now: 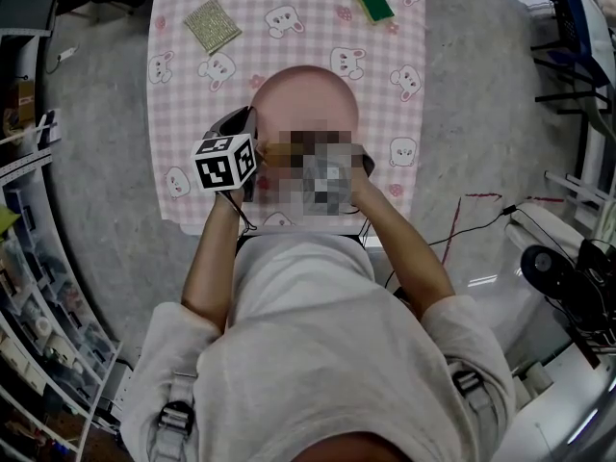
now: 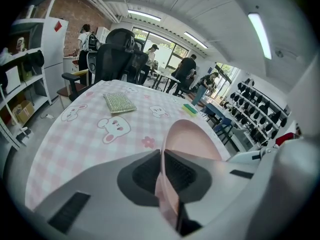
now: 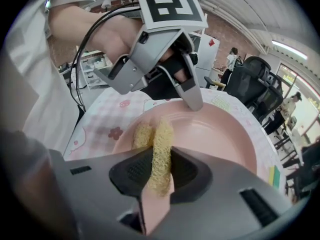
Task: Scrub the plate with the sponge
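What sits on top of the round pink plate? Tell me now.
A yellow mesh sponge, clamped in the right gripper, sits at the round pink plate's rim; the left gripper pinches the rim elsewhere. The surface beneath the sponge is hidden.

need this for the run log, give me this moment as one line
step: scrub | left gripper: shut on plate rim | right gripper: shut on yellow sponge, at plate edge | aside: green sponge, glitter pad

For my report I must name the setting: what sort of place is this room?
Most likely an office or lab workspace, not a home kitchen. It has black office chairs, people around desks at the back, open storage shelves and long ceiling strip lights.
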Action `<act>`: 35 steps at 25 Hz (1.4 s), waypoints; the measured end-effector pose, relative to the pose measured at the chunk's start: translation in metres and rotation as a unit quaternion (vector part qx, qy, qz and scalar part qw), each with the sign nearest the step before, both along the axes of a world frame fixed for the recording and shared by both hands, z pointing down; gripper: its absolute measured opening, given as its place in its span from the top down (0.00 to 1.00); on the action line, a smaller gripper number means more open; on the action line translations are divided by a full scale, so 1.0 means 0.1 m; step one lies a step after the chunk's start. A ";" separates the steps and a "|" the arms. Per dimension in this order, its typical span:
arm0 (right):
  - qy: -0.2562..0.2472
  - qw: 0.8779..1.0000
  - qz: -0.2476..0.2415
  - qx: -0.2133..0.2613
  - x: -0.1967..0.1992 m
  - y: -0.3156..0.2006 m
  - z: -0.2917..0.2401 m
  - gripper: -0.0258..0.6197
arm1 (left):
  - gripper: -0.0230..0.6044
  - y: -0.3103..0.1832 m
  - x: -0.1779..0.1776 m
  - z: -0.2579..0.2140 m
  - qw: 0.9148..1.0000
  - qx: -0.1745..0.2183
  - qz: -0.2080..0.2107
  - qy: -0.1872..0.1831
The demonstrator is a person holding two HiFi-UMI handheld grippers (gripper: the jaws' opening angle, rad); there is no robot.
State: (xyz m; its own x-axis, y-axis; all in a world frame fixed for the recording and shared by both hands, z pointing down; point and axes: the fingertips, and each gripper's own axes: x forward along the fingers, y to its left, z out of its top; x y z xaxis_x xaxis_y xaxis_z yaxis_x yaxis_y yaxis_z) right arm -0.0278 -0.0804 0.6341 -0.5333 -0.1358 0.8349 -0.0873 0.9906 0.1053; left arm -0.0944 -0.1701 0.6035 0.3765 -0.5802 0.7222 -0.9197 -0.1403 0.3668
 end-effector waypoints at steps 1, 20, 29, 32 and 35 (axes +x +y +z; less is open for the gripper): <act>0.004 1.000 -0.003 0.000 0.02 0.03 0.01 0.83 | 0.91 0.00 -0.01 0.00 1.000 0.000 0.000 -0.002; 0.069 0.997 0.029 -0.007 0.73 -0.03 0.27 0.83 | 0.91 0.13 -0.11 0.10 1.000 -0.009 -0.017 0.004; 0.085 0.993 0.081 0.017 0.92 -0.61 0.23 0.83 | 0.91 0.11 -0.12 0.06 1.000 -0.012 -0.022 0.007; 0.085 0.991 0.105 0.022 0.95 -0.84 0.22 0.83 | 0.91 0.11 -0.13 0.07 1.000 -0.014 -0.023 0.008; 0.080 0.988 0.129 0.030 0.94 -1.09 0.20 0.83 | 0.91 0.11 -0.14 0.08 1.000 -0.016 -0.024 0.009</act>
State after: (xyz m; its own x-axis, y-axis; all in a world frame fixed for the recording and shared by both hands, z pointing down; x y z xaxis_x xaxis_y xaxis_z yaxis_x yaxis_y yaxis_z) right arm 0.0659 -0.1895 0.6542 -0.3353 -0.3017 0.8925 -0.3140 0.9289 0.1961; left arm -0.1089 -0.1587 0.6120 0.3621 -0.5745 0.7341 -0.9181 -0.0833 0.3876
